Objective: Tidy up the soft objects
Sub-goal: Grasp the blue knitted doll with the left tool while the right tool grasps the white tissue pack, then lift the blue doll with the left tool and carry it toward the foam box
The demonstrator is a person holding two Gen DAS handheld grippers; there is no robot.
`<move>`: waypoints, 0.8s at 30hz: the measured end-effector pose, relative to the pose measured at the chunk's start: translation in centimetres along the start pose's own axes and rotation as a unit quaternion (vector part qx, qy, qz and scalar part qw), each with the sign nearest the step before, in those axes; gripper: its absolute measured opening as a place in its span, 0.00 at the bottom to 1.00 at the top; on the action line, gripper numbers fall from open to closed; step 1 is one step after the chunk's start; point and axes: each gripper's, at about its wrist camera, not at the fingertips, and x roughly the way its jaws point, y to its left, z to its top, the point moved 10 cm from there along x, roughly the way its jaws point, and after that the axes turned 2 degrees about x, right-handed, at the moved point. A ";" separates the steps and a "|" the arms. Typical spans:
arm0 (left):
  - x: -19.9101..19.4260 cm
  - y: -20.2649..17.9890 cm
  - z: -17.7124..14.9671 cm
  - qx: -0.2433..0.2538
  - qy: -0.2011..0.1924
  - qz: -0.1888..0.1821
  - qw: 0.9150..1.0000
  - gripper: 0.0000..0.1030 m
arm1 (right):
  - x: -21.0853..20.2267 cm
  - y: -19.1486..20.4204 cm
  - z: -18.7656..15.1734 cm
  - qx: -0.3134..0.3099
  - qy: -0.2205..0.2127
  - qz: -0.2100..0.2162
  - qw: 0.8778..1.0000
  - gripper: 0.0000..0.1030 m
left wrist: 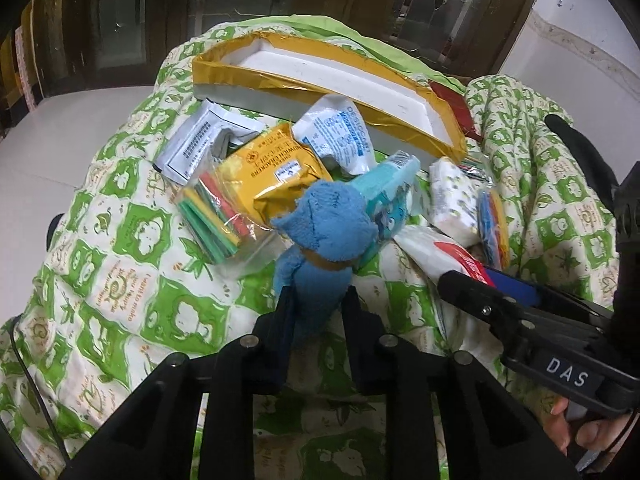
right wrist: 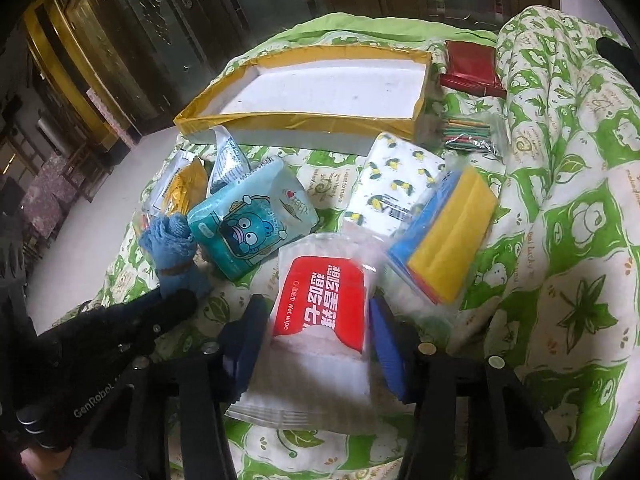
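Note:
My left gripper is shut on a fluffy blue cloth that stands up from between its black fingers over the green-and-white quilt. In the right wrist view the same blue cloth sits at the left. My right gripper is shut on a wet wipes pack with a red label, its blue pads against the pack's two sides. Behind the pile lies a shallow white foam tray with a yellow taped rim, nothing in it; the left wrist view shows the tray too.
On the quilt lie a yellow cracker pack, a white pouch, a teal tissue pack, a patterned white tissue pack, a bag of yellow and blue cloths, coloured sheets and a red packet. A quilt fold rises at the right.

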 end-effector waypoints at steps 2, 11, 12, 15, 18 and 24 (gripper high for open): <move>-0.3 -0.1 -0.4 -0.008 0.000 -0.012 1.000 0.20 | -0.3 0.2 0.0 -0.003 -0.001 0.006 1.000 0.52; -1.1 0.2 -0.7 -0.012 -0.005 -0.015 1.000 0.19 | -3.0 1.9 -1.1 -0.021 -0.013 0.063 0.998 0.50; -1.3 0.2 -0.7 -0.011 -0.008 -0.015 1.000 0.19 | -3.2 1.9 -1.0 -0.020 -0.015 0.066 0.998 0.49; -1.6 0.1 -0.4 -0.011 -0.017 -0.019 1.000 0.18 | -3.5 1.8 -1.0 -0.018 -0.017 0.064 0.998 0.49; -1.5 0.3 -0.4 -0.014 -0.016 -0.019 1.000 0.18 | -3.3 1.9 -1.2 -0.023 -0.013 0.058 0.998 0.49; -0.1 0.4 -0.1 -0.007 -0.002 -0.008 1.000 0.19 | -2.9 2.0 -1.4 -0.031 -0.009 0.053 0.998 0.49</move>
